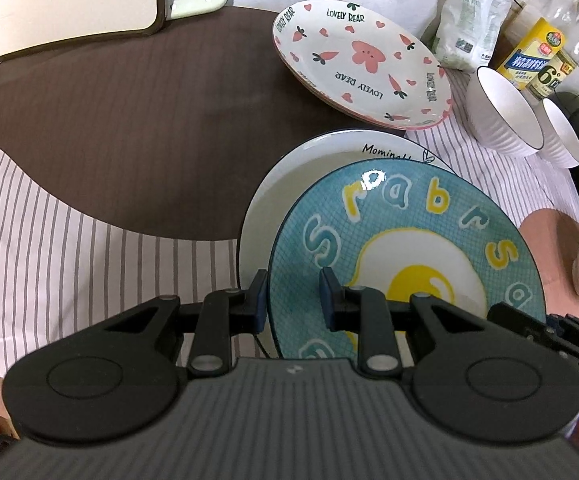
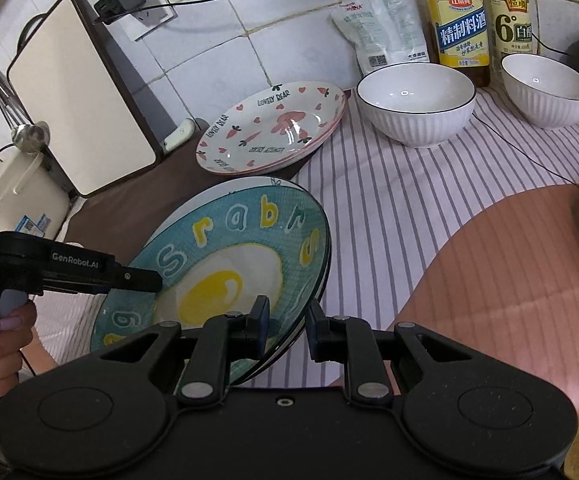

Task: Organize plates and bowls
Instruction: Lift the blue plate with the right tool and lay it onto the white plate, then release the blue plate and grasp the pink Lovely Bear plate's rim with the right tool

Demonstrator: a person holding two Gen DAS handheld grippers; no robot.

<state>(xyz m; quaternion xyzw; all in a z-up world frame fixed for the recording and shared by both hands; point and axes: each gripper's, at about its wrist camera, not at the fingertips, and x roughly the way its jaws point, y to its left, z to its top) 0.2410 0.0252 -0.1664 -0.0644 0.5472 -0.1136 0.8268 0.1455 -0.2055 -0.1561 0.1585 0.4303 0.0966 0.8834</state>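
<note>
Two grippers: both were working the same blue egg plate [image 1: 409, 248], one on each side of it
Left gripper [image 1: 293, 300]: jaws were partly open and straddled the plate's left rim, one pad outside the edge and one over the plate face; couldn't tell if the pads actually pinched it
Right gripper [image 2: 287, 320]: same deal on the plate's right rim, jaws partly open with the edge sitting in the gap, and honestly couldn't tell whether it gripped
Blue egg plate: was tilted, lying over a white plate [image 1: 321, 152] that peeked out behind it, on the striped cloth [image 2: 389, 208]
Pink bear plates [image 2: 273, 128]: a small stack sat farther back, at the edge of the brown mat [image 1: 129, 120], just apart from the blue one
White ribbed bowls: the bigger bowl [image 2: 415, 104] and the second bowl [image 2: 545, 92] stood side by side on the striped cloth, well apart from the plates
Back wall stuff: sauce bottles [image 2: 459, 16] and a white pouch [image 2: 381, 32] stood against the tiles behind the bowls
Cutting board [image 2: 81, 92]: was leaning upright at the left
</note>
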